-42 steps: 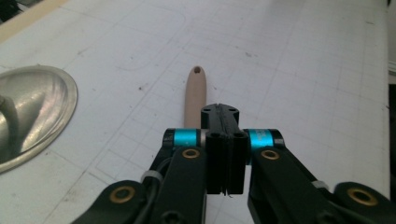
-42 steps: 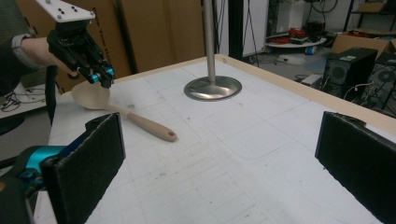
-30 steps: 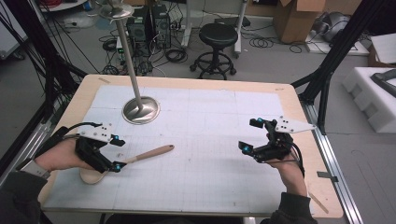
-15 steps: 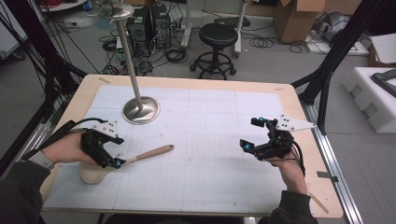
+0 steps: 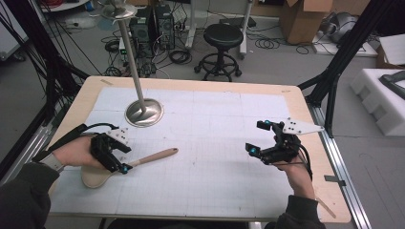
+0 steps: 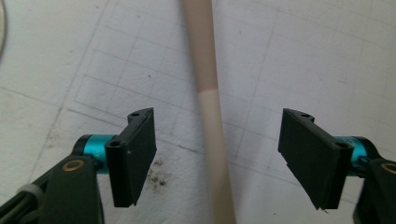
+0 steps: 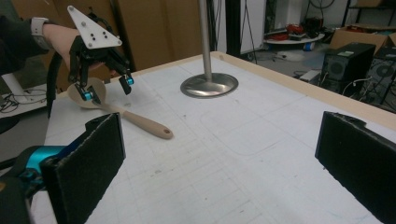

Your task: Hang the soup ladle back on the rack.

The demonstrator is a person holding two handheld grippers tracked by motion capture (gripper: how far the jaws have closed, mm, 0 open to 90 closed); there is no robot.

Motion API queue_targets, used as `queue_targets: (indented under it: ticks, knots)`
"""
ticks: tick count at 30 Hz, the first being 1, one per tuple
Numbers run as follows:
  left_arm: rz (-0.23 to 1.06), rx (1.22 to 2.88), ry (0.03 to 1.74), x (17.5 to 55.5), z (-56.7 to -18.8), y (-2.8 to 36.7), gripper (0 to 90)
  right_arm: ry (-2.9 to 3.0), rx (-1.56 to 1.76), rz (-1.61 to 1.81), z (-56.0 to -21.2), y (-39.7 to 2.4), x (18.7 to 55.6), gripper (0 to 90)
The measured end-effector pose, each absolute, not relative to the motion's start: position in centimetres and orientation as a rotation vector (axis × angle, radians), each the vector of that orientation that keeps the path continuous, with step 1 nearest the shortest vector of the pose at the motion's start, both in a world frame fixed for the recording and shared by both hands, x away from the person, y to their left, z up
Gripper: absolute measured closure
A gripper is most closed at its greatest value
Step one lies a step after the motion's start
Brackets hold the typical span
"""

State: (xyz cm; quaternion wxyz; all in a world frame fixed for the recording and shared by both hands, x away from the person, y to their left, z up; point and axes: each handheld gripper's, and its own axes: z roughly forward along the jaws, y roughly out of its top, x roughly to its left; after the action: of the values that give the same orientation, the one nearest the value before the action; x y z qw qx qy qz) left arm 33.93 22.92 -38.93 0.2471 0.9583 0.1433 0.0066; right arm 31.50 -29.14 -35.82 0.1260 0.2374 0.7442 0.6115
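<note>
Wooden and pale, the spoon lies flat on the near-left part of the table, bowl toward the near-left edge, handle pointing right. The left gripper straddles the handle close to the bowl; its jaws have just been closing, yet gaps remain on both sides and neither pad touches the wood. The likely trouble is a poor pinch: the round, thin handle could roll or skid sideways as one pad arrives first. Gripped so near the bowl, the long handle might droop when lifted. The right gripper hovers wide open and empty at the right, well apart from the metal stand.
</note>
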Motion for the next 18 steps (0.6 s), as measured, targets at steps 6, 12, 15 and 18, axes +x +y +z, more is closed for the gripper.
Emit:
queue_targets:
  ticks: [6, 12, 15, 18]
  knots:
    - [0.01, 2.662, 0.421, 34.62, -39.18, 22.58, 32.9, 2.175, 0.699, 1.784, -35.86, -29.11, 31.51, 0.4]
    - [0.033, 2.726, 0.436, 34.44, -39.71, 22.49, 39.1, 2.159, 0.695, 1.795, -35.71, -29.43, 31.28, 0.4]
    - [0.024, 2.75, 0.417, 34.23, -39.73, 22.28, 44.3, 2.16, 0.694, 1.793, -35.74, -29.4, 31.26, 0.4]
    - [0.025, 2.772, 0.422, 34.09, -39.96, 22.11, 50.5, 2.161, 0.688, 1.792, -35.76, -29.37, 31.3, 0.5]
